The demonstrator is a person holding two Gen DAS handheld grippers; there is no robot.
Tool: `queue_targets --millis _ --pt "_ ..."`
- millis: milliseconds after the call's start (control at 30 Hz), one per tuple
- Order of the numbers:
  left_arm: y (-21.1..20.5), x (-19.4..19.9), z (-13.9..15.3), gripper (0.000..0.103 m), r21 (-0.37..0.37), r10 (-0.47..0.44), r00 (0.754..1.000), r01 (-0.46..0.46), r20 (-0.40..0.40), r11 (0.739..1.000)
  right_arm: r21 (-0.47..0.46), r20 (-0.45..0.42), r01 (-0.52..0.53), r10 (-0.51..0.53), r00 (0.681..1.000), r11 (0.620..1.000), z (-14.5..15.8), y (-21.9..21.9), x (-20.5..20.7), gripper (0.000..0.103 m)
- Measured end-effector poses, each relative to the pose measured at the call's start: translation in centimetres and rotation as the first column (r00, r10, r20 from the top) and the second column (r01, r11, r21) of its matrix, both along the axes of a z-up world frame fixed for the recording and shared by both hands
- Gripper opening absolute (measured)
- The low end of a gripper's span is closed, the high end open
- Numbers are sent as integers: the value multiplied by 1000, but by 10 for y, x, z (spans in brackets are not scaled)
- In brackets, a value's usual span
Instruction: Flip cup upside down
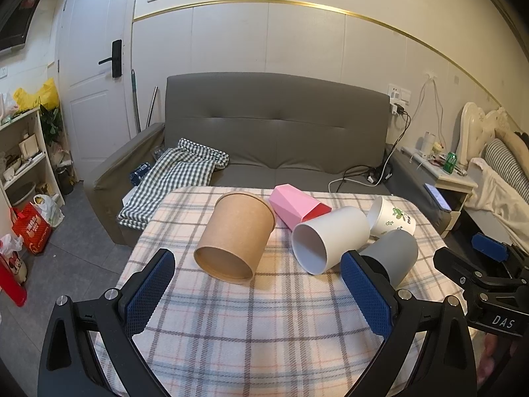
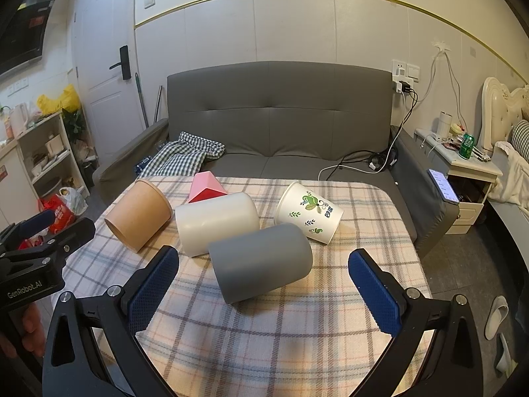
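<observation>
Several cups lie on their sides on a plaid-covered table (image 1: pixel 231 330): a brown paper cup (image 1: pixel 236 236) (image 2: pixel 139 215), a white cup (image 1: pixel 329 238) (image 2: pixel 216 223), a grey cup (image 1: pixel 391 253) (image 2: pixel 261 261), a pink faceted cup (image 1: pixel 294 210) (image 2: pixel 205 190) and a white cup with green leaf print (image 1: pixel 393 216) (image 2: pixel 309 213). My left gripper (image 1: pixel 258 294) is open and empty, in front of the brown and white cups. My right gripper (image 2: pixel 264 292) is open and empty, its fingers either side of the grey cup's near end, not touching it.
A grey sofa (image 1: pixel 277 122) with a checked cloth (image 1: pixel 172 178) stands behind the table. A shelf (image 1: pixel 23 158) and bags are on the left floor, a nightstand (image 2: pixel 469 165) and bed on the right. The right gripper shows in the left wrist view (image 1: pixel 489 264).
</observation>
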State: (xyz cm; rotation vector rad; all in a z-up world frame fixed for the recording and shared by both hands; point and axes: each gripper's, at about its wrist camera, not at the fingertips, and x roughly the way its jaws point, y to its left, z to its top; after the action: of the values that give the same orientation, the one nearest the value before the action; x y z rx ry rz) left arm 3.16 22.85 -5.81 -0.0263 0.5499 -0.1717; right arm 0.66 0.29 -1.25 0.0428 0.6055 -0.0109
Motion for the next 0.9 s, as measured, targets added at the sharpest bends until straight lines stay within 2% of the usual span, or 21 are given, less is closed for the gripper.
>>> queue_targets --millis 567,700,900 --pt "0 5 -4 103 -1 -9 999 9 -31 1000 -20 -13 -28 28 1000 999 2 6 -1 103" --pt "-1 17 0 103 -11 -25 999 24 -45 1000 -26 -22 -48 48 999 998 5 11 4 103" --pt "7 44 16 103 20 -27 999 27 -22 999 -31 -50 -100 98 994 994 17 20 32 103"
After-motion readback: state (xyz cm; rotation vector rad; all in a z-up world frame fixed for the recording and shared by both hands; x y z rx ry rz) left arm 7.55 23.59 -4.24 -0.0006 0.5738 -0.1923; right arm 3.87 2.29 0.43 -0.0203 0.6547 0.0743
